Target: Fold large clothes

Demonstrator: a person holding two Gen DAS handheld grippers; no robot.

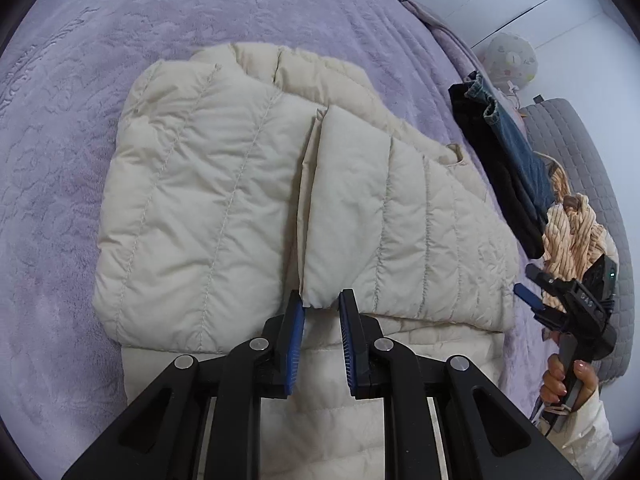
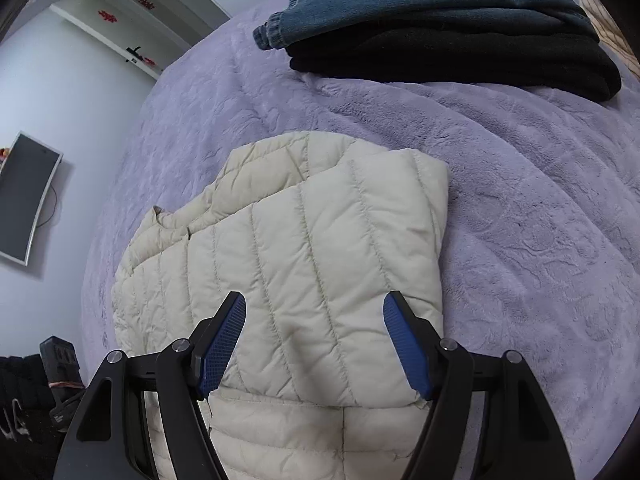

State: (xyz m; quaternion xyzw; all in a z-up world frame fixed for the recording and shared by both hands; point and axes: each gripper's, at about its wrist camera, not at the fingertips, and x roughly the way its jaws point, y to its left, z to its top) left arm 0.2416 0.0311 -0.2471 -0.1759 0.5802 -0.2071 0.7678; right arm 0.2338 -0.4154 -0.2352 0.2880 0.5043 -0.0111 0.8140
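Two tools over one jacket (image 1: 248, 200) on bed (image 1: 60, 160): left tool (image 1: 322, 300) narrowly parted at sleeve cuff (image 1: 320, 292), right tool (image 2: 314, 312) spread wide. Advice: align cuffs, flatten puff before folding.

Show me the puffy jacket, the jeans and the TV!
jacket (image 2: 320, 248), right wrist view, middle of the folded quilted top.
jeans (image 2: 432, 4), right wrist view, blue denim atop the pile.
TV (image 2: 28, 196), right wrist view, dark screen.
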